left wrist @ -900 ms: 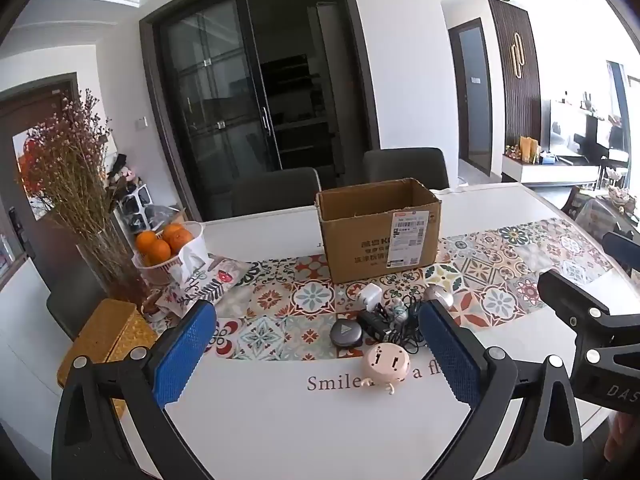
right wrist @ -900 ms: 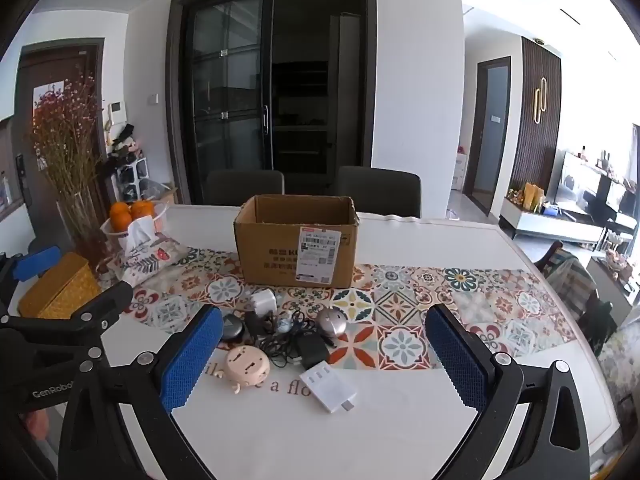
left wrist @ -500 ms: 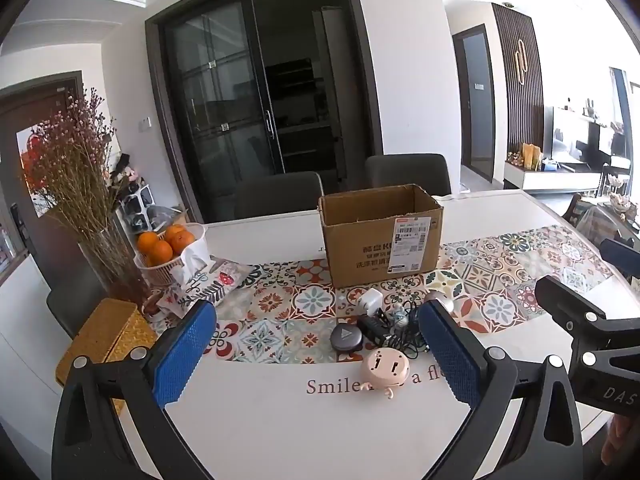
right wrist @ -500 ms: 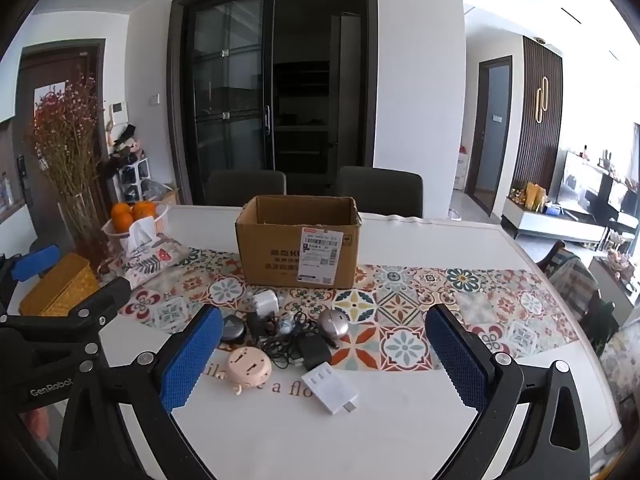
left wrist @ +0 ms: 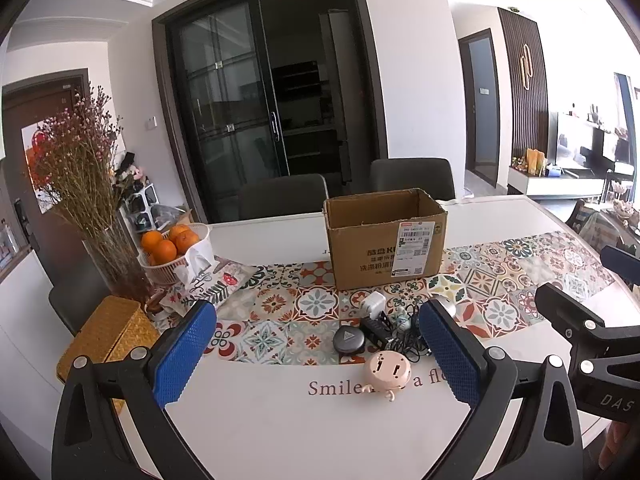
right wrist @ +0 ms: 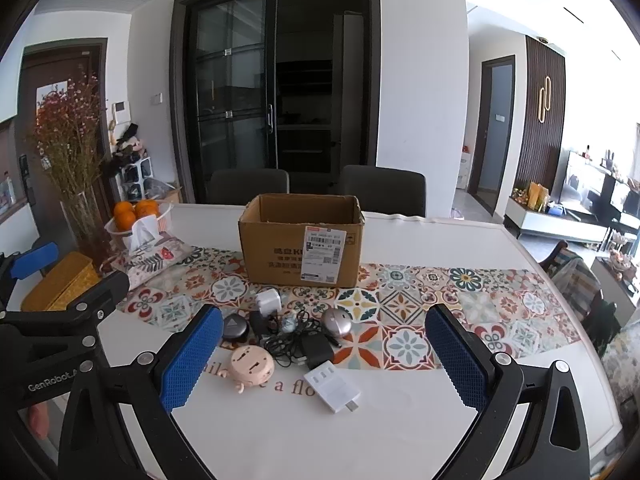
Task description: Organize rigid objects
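Above the table [right wrist: 400, 432], left gripper [left wrist: 316, 354] and right gripper [right wrist: 324, 354] hover spread and empty — almost nothing has shifted; clutter [right wrist: 292, 340] untouched, cardboard box [right wrist: 300, 252] waiting.

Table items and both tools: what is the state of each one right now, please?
left tool: open, holding nothing
right tool: open, holding nothing
cardboard box: upright, top open
white charger: on the runner, standing
pink round toy: on the table, in front of the cable pile
white adapter: lying flat
black cables: tangled
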The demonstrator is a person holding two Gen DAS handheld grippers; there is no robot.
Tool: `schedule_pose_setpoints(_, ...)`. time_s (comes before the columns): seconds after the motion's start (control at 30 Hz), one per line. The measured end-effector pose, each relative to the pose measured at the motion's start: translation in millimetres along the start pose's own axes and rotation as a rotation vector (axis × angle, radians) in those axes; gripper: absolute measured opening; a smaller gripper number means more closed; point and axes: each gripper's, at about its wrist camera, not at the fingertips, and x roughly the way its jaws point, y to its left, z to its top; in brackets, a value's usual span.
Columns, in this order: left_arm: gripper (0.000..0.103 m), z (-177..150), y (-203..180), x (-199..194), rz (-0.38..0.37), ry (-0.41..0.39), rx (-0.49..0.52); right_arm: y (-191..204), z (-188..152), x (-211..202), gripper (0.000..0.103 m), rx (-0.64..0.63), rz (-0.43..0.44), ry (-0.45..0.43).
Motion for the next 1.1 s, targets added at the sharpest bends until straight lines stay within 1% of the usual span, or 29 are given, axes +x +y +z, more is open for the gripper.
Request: schedule_pose_setpoints(1.1,0.103,1.0,1.1,2.0,-0.008,0.004,0.001,1.4,3.5,1.3,0.102,-0.012,0.003,0.002)
